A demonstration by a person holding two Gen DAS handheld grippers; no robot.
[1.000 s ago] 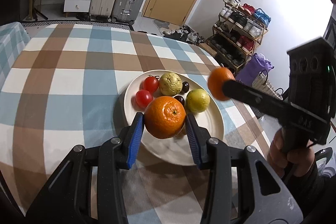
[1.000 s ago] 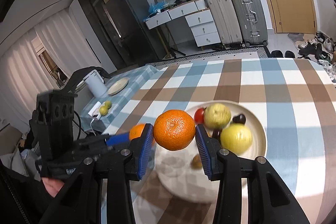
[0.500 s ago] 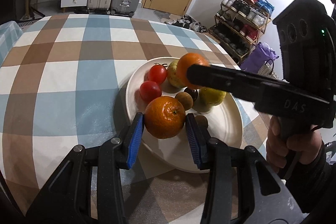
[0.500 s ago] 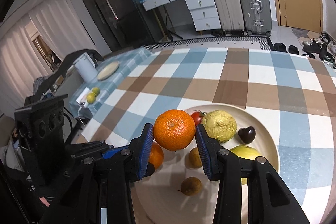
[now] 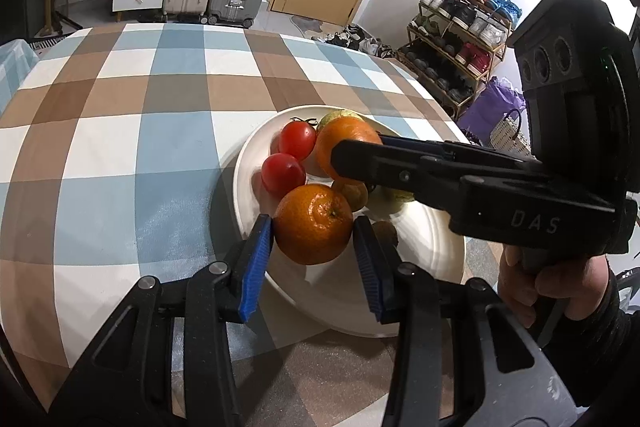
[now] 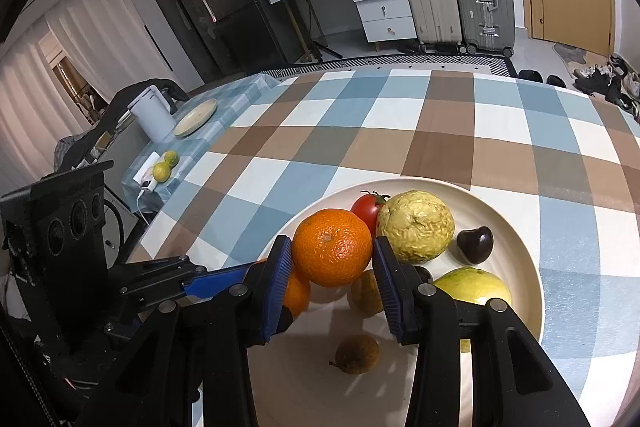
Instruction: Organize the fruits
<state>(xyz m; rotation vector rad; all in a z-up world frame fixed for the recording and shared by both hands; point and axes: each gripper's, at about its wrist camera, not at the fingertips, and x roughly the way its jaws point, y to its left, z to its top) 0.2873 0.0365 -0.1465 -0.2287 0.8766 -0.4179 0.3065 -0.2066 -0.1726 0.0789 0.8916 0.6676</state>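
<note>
Over the plate (image 5: 436, 291) on the checked tabletop (image 5: 120, 131), each gripper's jaws clamped a mandarin (image 5: 314, 224) across its middle; round, light, soft-skinned fruit, so firm squeezing risked bruising

Left gripper (image 5: 313, 235) and right gripper (image 6: 331, 259) angled downward, side by side – jaws clamped (each gripping fruit)

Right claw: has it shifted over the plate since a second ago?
Yes. In the left wrist view the right claw, holding its orange, came from the plate's right edge inward, over the fruit.
</note>
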